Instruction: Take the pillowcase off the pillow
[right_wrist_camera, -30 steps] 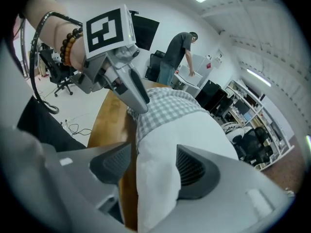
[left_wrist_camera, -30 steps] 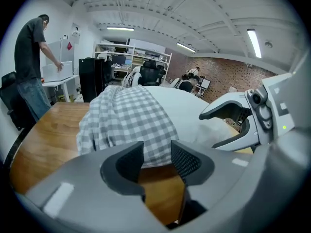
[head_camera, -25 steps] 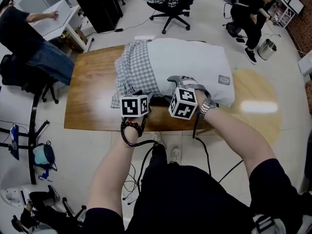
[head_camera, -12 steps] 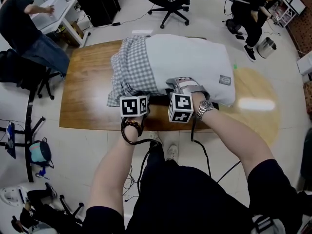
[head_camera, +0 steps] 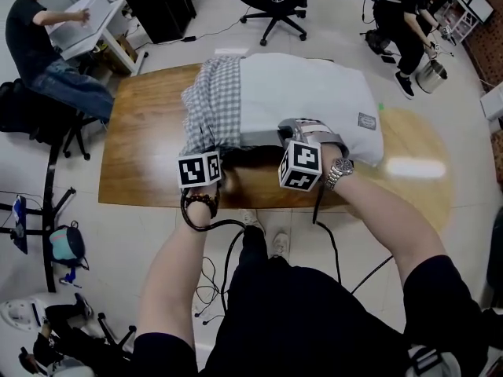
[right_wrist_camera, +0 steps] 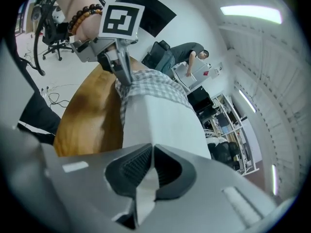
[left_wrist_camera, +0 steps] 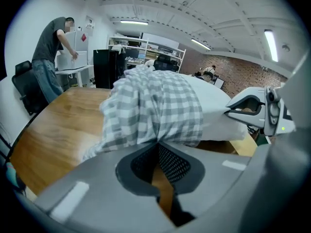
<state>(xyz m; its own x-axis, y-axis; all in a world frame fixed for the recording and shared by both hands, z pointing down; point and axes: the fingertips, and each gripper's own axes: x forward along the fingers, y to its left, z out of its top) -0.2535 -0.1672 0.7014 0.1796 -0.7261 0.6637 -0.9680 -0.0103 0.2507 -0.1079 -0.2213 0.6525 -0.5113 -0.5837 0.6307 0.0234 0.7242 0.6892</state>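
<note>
Left hand-held gripper [left_wrist_camera: 158, 142] pinched tight on a fold of the grey-and-white checked pillowcase [head_camera: 214, 104], at the cloth's 6 o'clock edge. Right hand-held gripper [right_wrist_camera: 151, 152] just beside it toward 3 o'clock, pressed together too — clamped on a ridge of the pale grey pillow [head_camera: 314, 89] along its 6 o'clock side. Pillow flat on the wooden desk [head_camera: 145, 151], long side running 9 to 3 o'clock; pillowcase bunched over the 9 o'clock end only, with the rest of the pillow bare and a small square label [head_camera: 365, 122] near the 3 o'clock corner. Dark bead bracelet [head_camera: 200, 201] on the left wrist, metal watch [head_camera: 339, 168] on the right, black cable [head_camera: 206, 228] looping below the left wrist. Beyond the desk, on the pale floor: a person in a dark shirt and jeans [head_camera: 39, 49] at 10 o'clock — another person [head_camera: 405, 10] crouched at 1 o'clock beside a metal bin [head_camera: 431, 78], and a black office chair [head_camera: 271, 10] at 12 o'clock.
</note>
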